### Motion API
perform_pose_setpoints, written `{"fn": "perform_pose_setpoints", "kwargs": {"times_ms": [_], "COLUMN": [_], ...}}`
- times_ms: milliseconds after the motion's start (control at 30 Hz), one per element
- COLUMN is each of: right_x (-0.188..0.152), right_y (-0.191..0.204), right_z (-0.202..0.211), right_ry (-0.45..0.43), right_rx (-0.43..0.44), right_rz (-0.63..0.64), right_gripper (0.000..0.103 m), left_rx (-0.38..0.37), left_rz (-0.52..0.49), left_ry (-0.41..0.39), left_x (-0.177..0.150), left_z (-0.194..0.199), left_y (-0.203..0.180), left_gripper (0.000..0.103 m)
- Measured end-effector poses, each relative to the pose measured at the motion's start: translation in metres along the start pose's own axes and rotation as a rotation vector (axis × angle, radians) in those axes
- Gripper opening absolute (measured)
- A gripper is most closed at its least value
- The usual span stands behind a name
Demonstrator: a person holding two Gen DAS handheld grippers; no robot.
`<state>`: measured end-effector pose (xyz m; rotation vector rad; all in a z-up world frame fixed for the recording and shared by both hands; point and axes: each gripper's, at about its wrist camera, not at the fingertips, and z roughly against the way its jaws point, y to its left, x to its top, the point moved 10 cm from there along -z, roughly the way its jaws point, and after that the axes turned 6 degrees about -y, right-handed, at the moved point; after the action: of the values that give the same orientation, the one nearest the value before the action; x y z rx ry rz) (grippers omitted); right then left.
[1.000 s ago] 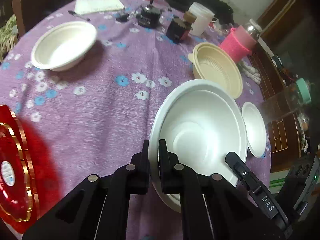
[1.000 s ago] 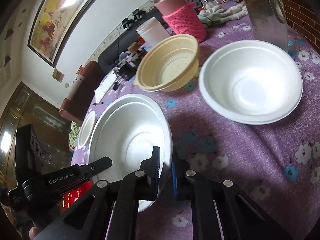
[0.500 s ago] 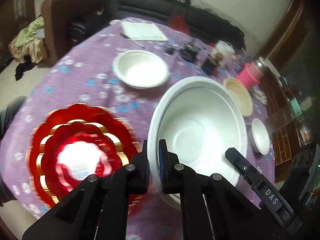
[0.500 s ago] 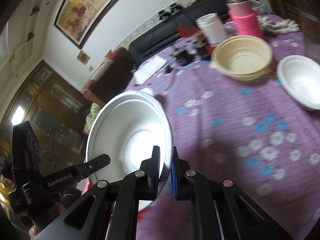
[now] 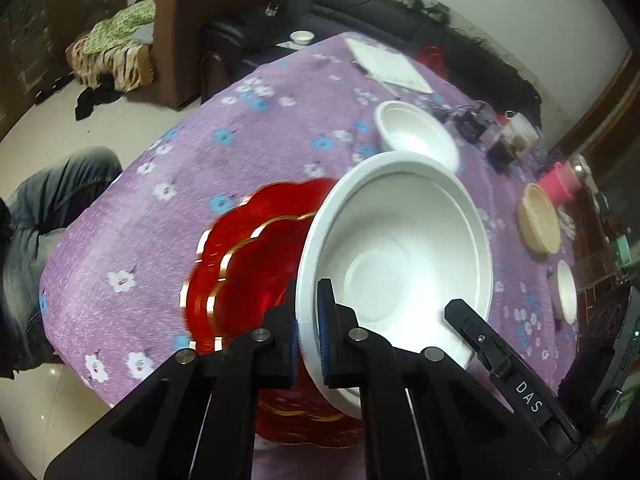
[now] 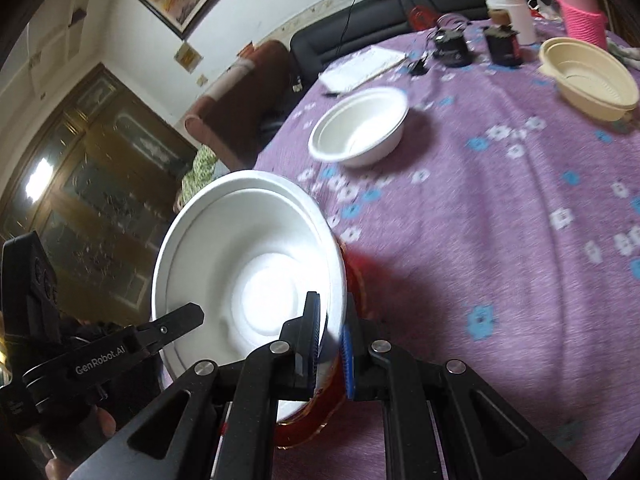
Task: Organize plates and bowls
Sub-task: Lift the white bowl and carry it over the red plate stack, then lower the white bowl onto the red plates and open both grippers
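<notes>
Both grippers hold one large white foam bowl [image 5: 396, 264] by opposite sides of its rim, above a red plate with gold trim [image 5: 248, 264]. My left gripper [image 5: 307, 332] is shut on the bowl's near-left rim. My right gripper [image 6: 330, 336] is shut on the bowl [image 6: 248, 264] at its right rim. The red plate [image 6: 360, 280] shows only partly behind the bowl in the right wrist view. A smaller white bowl [image 5: 416, 136] [image 6: 360, 128] and a cream bowl [image 5: 538, 224] [image 6: 588, 80] sit on the purple flowered tablecloth [image 5: 180, 184].
Another small white bowl [image 5: 564, 292] sits at the table's right edge. A pink-sleeved bottle [image 6: 582, 12], white cup [image 6: 510, 12], dark jars [image 6: 500, 46] and papers [image 6: 360, 68] stand at the far side. A seated person's jeans [image 5: 44, 216] are left of the table.
Both grippers have carried the large white bowl leftward across the table; it now hangs over the red plate, which has come under it. Both grips stay shut.
</notes>
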<state>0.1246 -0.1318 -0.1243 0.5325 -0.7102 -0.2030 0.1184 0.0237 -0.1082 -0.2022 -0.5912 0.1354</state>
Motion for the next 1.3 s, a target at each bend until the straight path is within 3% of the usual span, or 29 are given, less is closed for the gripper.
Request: {"fn": "perform_pose_setpoints", "kwargs": {"times_ms": [333, 600, 733, 967, 1067, 1133, 1300], "right_x": [-0.023, -0.028, -0.028, -0.028, -0.027, -0.025, -0.014], "right_y": [0.014, 0.015, 0.018, 0.023, 0.025, 0.025, 0.024], "right_z": [-0.027, -0.035, -0.037, -0.032, -0.028, -0.023, -0.01], "right_ry": [0.061, 0.058, 0.031, -0.057, -0.07, -0.097, -0.152], "right_rx": [-0.029, -0.057, -0.075, -0.165, -0.15, -0.157, -0.122], "right_rz": [0.042, 0.071, 0.124, 0.277, 0.3, 0.315, 0.305], "right_gripper": [0.009, 0.009, 0.011, 0.019, 0.03, 0.038, 0.038], "left_rx": [0.023, 0.054, 0.102, 0.188, 0.215, 0.232, 0.242], "left_rz": [0.019, -0.007, -0.05, -0.1, -0.1, -0.104, -0.106], "left_ry": [0.023, 0.025, -0.035, -0.159, -0.22, -0.255, -0.319], "left_x": [-0.009, -0.011, -0.006, 0.006, 0.013, 0.017, 0.024], "left_z": [-0.012, -0.02, -0.015, 0.004, 0.017, 0.027, 0.048], "left_y": [0.027, 0.033, 0.035, 0.046, 0.053, 0.056, 0.057], "left_gripper": [0.006, 0.008, 0.01, 0.037, 0.044, 0.045, 0.045]}}
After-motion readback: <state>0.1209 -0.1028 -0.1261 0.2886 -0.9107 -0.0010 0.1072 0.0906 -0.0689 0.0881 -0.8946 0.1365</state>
